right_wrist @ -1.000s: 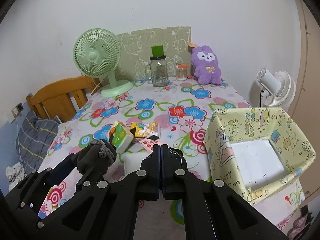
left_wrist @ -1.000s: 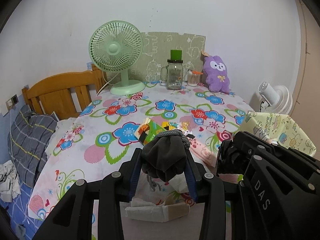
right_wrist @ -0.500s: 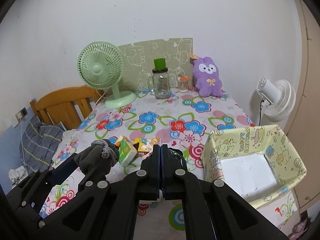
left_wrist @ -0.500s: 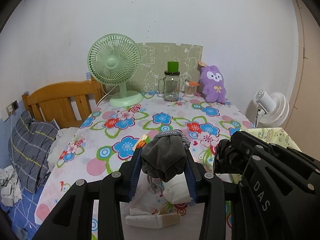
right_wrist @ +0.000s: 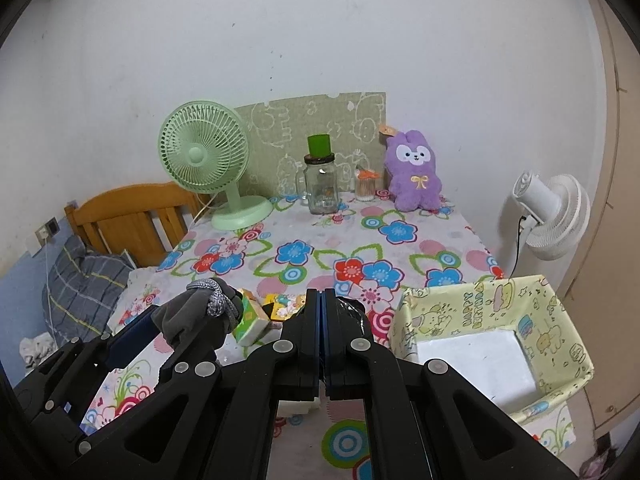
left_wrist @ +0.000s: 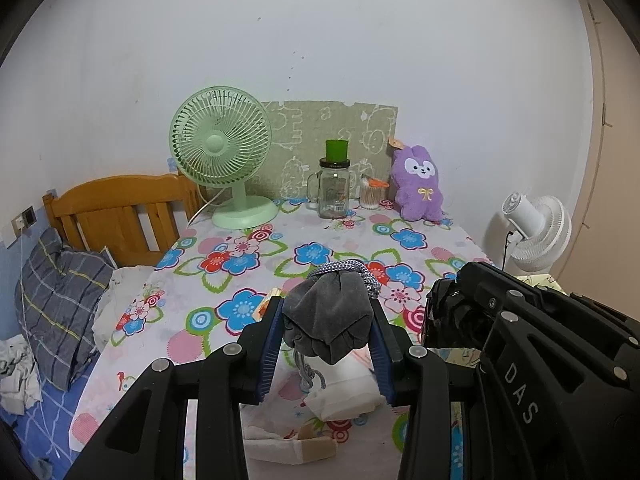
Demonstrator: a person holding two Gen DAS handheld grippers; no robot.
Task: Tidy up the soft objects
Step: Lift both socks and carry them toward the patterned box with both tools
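— Tongs first: the left gripper (left_wrist: 326,330) is clamped on a grey pouch (left_wrist: 328,320), and the right gripper (right_wrist: 322,308) is closed tight with something dark and shiny (right_wrist: 352,310) at its tips; whether it is pinched I cannot tell

— Why hold the pouch up like that?

— Probably to carry it clear of the clutter toward the yellow box (right_wrist: 552,320), which sits open at the table's (right_wrist: 280,232) right edge

— How does the pouch look?

— Bunched grey velvety cloth, a speckled cord (left_wrist: 352,270) looped over its top, bulging between the blue pads, above the table
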